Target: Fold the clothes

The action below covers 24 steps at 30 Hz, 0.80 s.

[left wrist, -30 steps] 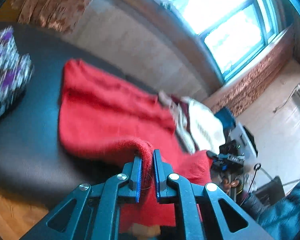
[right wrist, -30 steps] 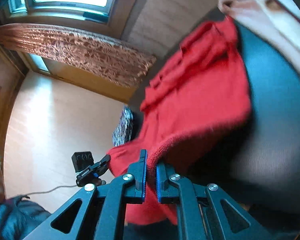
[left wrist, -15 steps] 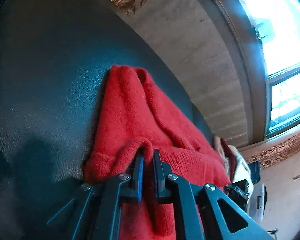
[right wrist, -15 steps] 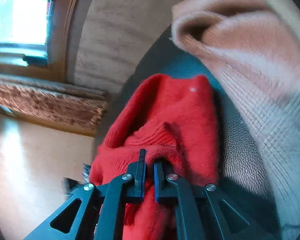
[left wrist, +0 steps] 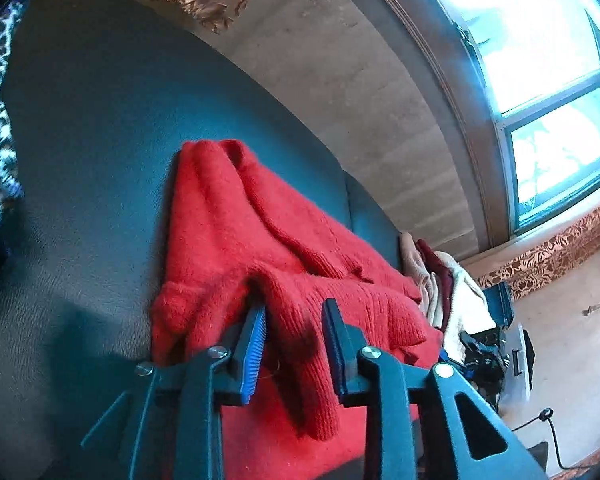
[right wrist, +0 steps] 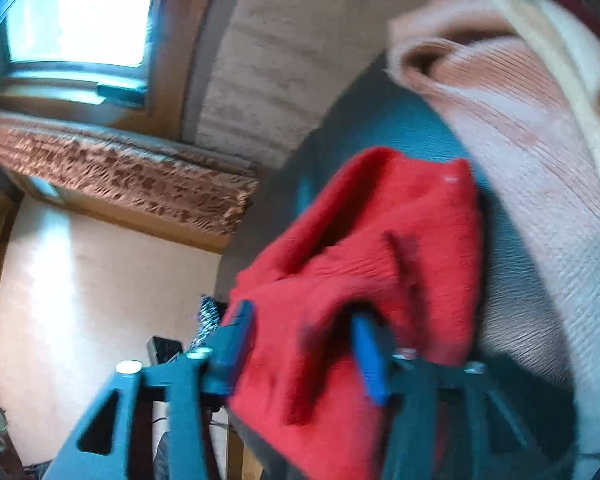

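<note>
The red sweater (left wrist: 260,248) lies on the dark tabletop (left wrist: 92,128), doubled over on itself, its ribbed edge laid across the top layer. One fold looks complete; further folds and the pile of other clothes (left wrist: 440,280) beside it appear left to do. The left gripper (left wrist: 294,344) points down at the folded edge, its jaws opening, cloth between them but not pinched. The right gripper (right wrist: 304,348) is angled likewise at the opposite end, jaws opening, loose cloth draped between them.
</note>
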{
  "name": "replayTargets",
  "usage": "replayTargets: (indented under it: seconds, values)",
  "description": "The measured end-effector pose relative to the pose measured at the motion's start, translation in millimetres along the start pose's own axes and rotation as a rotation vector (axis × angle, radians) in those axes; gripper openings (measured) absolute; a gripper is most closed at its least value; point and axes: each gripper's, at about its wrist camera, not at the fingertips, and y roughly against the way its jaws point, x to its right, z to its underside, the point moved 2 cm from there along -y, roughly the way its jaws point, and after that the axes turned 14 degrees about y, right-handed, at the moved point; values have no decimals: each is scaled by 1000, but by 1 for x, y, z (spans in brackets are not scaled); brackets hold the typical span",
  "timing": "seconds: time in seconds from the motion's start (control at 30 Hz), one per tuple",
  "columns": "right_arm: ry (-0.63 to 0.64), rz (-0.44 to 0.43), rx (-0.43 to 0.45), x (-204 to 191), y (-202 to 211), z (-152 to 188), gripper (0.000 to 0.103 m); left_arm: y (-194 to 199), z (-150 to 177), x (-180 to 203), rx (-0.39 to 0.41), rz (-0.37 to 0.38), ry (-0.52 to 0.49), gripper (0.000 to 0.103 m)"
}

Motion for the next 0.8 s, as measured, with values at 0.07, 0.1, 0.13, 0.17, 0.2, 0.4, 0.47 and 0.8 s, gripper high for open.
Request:
replayTargets:
  seconds: [0.07,0.1,0.13,0.17,0.2,0.4,0.47,0.8]
  values:
    - [23,5,-44,-14,-4,5,64,5,2,-3,4,1,0,29]
    - [37,19,-66,-18,-7,9,65,8,5,-2,9,1,-5,30]
    - [48,21,-85,-22,-8,12,65,11,9,-2,14,2,-10,31]
    - [58,20,-102,-27,-10,16,67,14,12,-2,19,2,-16,31]
    - [63,15,-117,-29,-12,20,69,16,15,-3,22,2,-18,34]
    - [69,80,-164,-25,-48,33,70,13,20,-13,2,18,25,45]
    - [81,109,-141,-23,-52,34,63,9,23,-10,-10,27,20,46]
    - [109,156,-99,-24,-40,32,13,-15,31,14,-90,-8,-106,6]
